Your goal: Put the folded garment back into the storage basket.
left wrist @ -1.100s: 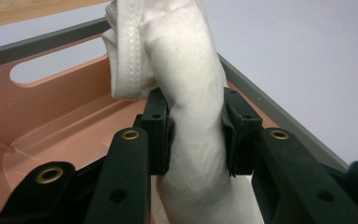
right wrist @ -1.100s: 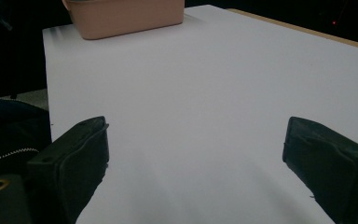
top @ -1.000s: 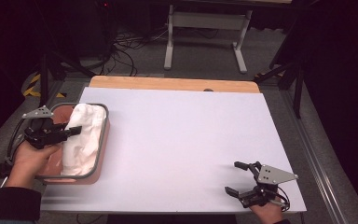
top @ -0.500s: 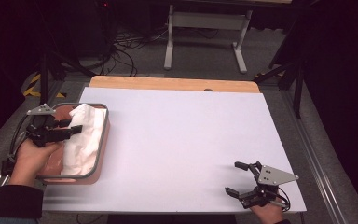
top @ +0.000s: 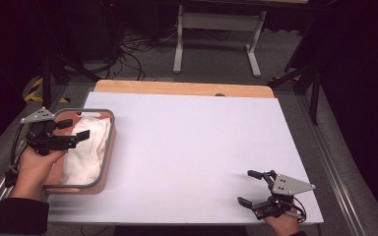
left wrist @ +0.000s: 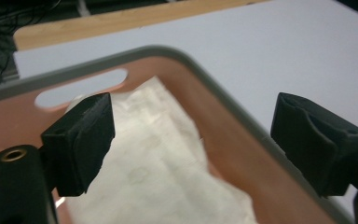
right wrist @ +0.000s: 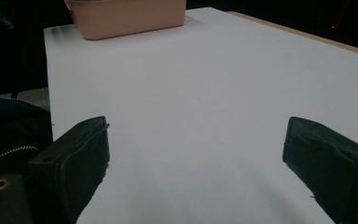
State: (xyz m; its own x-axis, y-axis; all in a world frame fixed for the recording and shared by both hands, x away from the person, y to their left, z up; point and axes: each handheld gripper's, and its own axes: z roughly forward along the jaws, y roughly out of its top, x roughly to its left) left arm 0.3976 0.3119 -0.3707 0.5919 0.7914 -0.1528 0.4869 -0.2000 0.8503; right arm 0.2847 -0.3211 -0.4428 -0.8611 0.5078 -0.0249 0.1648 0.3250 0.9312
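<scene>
Hovering left gripper (top: pixel 74 132) (fingers apart) over cloth (top: pixel 86 152).

Lab or test room, not a home. White work table (top: pixel 197 147) with a wooden edge strip (top: pixel 177 88), standing on grey carpet (top: pixel 142 64). Dark surroundings. Loose black cables (top: pixel 128 46) tangled on the floor behind. Metal stand legs (top: pixel 179 44), black tripod legs (top: pixel 54 64), yellow-black hazard tape (top: pixel 34 91) at left.

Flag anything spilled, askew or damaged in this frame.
Nothing stands out. The white cloth lies crumpled inside the pink bin, the left gripper open above it; the right gripper is open over bare table.
</scene>
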